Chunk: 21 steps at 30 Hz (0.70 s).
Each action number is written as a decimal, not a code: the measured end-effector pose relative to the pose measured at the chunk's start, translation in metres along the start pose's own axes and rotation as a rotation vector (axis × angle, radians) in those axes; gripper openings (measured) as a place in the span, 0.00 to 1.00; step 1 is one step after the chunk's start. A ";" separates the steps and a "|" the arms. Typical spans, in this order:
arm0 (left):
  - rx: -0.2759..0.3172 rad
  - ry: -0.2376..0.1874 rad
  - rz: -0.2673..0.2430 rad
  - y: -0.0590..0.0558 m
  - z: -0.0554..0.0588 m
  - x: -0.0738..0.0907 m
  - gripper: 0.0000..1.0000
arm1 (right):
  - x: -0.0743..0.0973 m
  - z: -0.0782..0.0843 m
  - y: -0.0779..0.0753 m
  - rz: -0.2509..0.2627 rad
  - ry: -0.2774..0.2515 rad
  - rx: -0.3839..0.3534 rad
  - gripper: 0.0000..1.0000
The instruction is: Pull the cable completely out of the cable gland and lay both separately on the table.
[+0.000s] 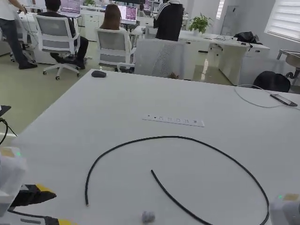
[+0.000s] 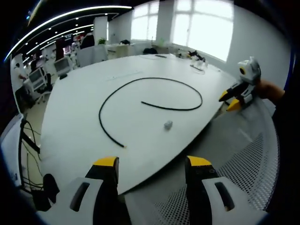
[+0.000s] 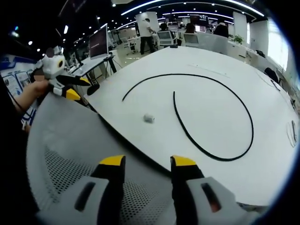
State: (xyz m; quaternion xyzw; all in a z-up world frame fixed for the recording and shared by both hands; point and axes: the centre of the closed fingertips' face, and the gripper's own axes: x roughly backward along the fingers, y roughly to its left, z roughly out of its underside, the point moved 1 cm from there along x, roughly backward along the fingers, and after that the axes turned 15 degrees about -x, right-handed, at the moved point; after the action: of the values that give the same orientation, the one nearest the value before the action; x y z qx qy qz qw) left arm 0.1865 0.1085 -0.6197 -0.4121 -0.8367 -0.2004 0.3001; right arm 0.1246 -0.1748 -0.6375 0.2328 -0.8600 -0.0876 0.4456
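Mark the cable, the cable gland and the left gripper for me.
cable (image 1: 173,137), head view, top of the black loop.
cable gland (image 3: 148,117), right gripper view, middle of the small grey body.
left gripper (image 2: 152,162), left gripper view, midway between its yellow fingertips.

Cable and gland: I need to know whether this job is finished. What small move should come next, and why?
Probably none, beyond resting both tools. The cable lies in an open loop on the table, the gland sits apart from it near the edge, and the left hand-held gripper and right hand-held gripper are open, empty and back from the table.
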 end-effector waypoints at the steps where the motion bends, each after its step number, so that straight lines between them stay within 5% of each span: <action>1: 0.023 -0.009 -0.008 0.001 0.002 0.000 0.58 | 0.000 0.000 -0.001 0.004 0.001 -0.001 0.41; 3: 0.076 -0.020 -0.037 0.004 0.009 0.000 0.58 | -0.001 0.001 -0.002 0.009 0.000 -0.005 0.41; 6: 0.178 -0.106 -0.076 0.010 0.001 0.000 0.57 | -0.004 0.001 -0.005 0.017 -0.005 -0.021 0.42; 13: 0.194 -0.088 -0.048 0.000 0.006 -0.012 0.55 | -0.009 0.005 -0.011 0.036 -0.007 -0.048 0.43; 21: 0.190 -0.083 -0.068 0.003 0.003 -0.012 0.54 | -0.015 0.008 -0.015 0.050 0.004 -0.065 0.43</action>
State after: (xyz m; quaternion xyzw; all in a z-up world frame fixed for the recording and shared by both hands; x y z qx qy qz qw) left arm 0.1935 0.1052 -0.6299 -0.3612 -0.8771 -0.1130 0.2957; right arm 0.1303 -0.1815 -0.6585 0.1968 -0.8615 -0.1036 0.4565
